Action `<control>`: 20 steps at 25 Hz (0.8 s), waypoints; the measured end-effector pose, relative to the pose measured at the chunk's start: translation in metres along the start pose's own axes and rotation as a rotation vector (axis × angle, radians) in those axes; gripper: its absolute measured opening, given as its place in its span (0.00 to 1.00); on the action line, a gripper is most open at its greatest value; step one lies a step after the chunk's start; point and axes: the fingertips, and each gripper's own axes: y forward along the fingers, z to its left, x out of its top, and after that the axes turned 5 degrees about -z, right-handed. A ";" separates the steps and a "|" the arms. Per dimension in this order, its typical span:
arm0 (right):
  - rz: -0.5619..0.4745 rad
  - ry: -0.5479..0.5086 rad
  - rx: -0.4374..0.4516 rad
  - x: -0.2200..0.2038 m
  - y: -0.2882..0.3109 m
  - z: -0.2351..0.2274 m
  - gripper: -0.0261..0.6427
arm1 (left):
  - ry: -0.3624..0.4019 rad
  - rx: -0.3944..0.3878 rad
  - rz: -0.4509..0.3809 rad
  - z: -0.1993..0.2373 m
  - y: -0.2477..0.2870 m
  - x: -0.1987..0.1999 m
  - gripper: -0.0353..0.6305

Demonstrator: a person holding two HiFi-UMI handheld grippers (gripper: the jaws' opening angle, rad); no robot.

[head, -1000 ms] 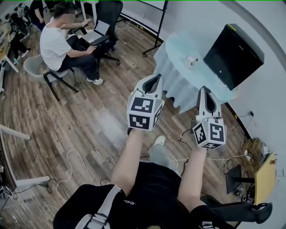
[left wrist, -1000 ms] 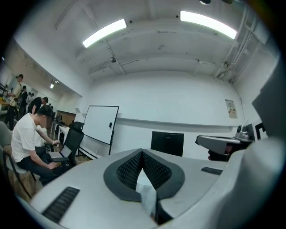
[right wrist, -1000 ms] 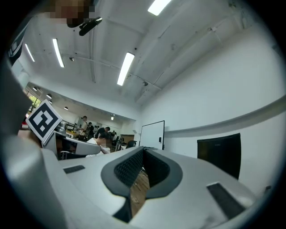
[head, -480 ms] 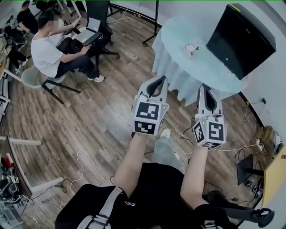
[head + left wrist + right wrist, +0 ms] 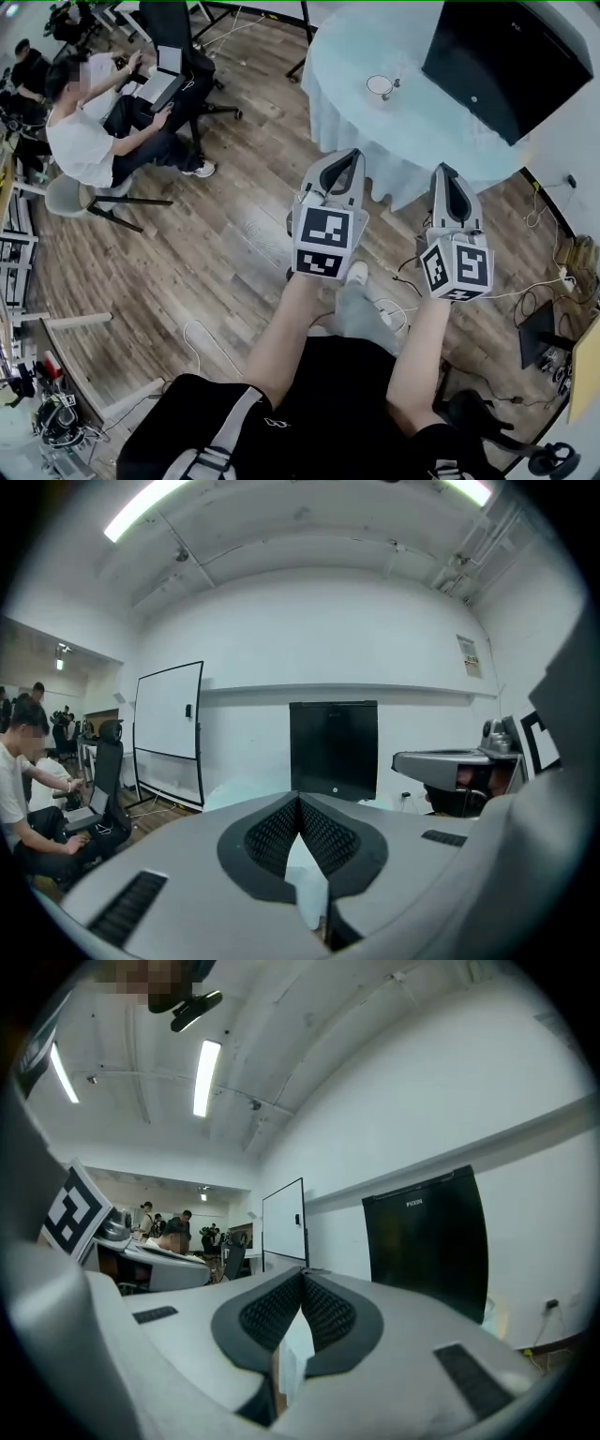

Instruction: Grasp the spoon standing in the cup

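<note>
My left gripper (image 5: 344, 161) is clenched. In its own view the two ribbed pads (image 5: 281, 832) meet at the tip with nothing between them. My right gripper (image 5: 448, 174) is the same, pads (image 5: 323, 1312) pressed together and nothing held. I hold both out in front of me, side by side and a little apart. Their tips point toward the round table (image 5: 342, 52), and they hang over the wooden floor (image 5: 216, 234), short of the table's edge.

The cup (image 5: 379, 85) stands on the table's pale blue cloth, well apart from both grippers. From my head view it is only a small white ring. The little dark piece at its right rim may be the spoon (image 5: 397, 86), but it is too small to be sure.

A black cabinet (image 5: 502, 56) stands on the table to the right of the cup, and it also fills the middle of the left gripper view. A whiteboard (image 5: 169, 710) stands by the wall to its left.

Far to my left a person (image 5: 80, 141) sits on a chair with a laptop. White cables (image 5: 394, 314) lie on the floor near my feet.
</note>
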 end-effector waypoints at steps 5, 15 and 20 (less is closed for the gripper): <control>-0.020 0.034 0.019 0.003 0.024 -0.025 0.05 | 0.022 -0.019 0.008 -0.006 0.037 0.010 0.07; -0.030 0.034 0.088 0.005 0.066 -0.061 0.05 | 0.031 0.011 0.001 -0.010 0.085 0.022 0.07; -0.075 0.025 0.143 0.026 0.074 -0.059 0.05 | 0.034 0.030 -0.037 0.000 0.089 0.039 0.07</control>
